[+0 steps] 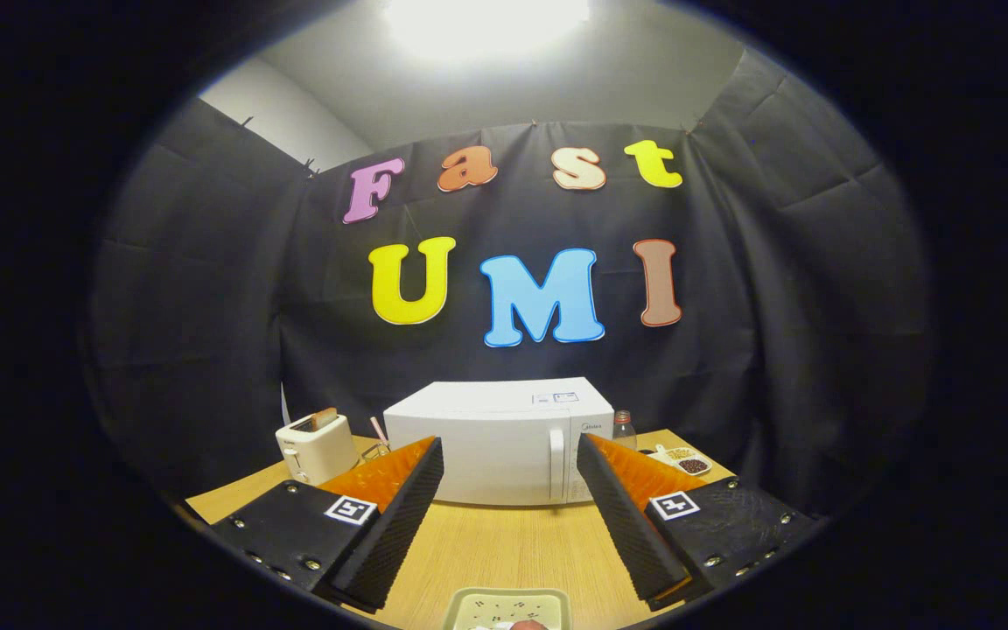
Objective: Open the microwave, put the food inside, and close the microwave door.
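A white microwave [497, 442] stands on the wooden table [504, 547] beyond my fingers, its door shut and its vertical handle [556, 464] toward the right side of the front. My gripper [508, 455] is open, fingers spread wide with nothing between them. A pale square plate [508, 608] lies on the table close below the gripper, between the finger bases, and something small rests on its near edge; I cannot make out what it is.
A cream toaster [316, 446] with a slice of bread in it stands left of the microwave. Right of the microwave are a small bottle [624, 430] and a little dish [686, 459] of dark and yellow bits.
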Demonstrator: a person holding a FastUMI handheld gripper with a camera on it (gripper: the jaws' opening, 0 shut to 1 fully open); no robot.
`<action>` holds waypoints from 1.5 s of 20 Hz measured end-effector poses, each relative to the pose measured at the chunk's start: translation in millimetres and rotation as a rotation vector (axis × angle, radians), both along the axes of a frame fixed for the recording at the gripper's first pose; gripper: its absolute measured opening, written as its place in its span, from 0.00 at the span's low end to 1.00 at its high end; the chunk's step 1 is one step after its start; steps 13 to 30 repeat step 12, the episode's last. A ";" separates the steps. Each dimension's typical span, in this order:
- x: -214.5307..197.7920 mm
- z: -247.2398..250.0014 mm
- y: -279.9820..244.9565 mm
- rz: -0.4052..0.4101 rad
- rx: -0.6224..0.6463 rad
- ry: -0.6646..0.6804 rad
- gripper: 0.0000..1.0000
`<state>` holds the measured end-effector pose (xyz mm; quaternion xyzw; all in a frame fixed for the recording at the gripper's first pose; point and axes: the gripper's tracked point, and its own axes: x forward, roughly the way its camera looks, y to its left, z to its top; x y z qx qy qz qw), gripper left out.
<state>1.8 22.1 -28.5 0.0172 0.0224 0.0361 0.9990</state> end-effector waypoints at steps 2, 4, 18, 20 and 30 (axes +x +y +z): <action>-4.1 3.6 1.2 -0.001 0.018 -0.002 0.98; -6.1 3.9 4.3 0.003 0.027 -0.001 0.98; -12.8 11.2 3.8 0.002 0.025 -0.018 0.98; -12.8 11.2 3.8 0.002 0.025 -0.018 0.98; -12.8 11.2 3.8 0.002 0.025 -0.018 0.98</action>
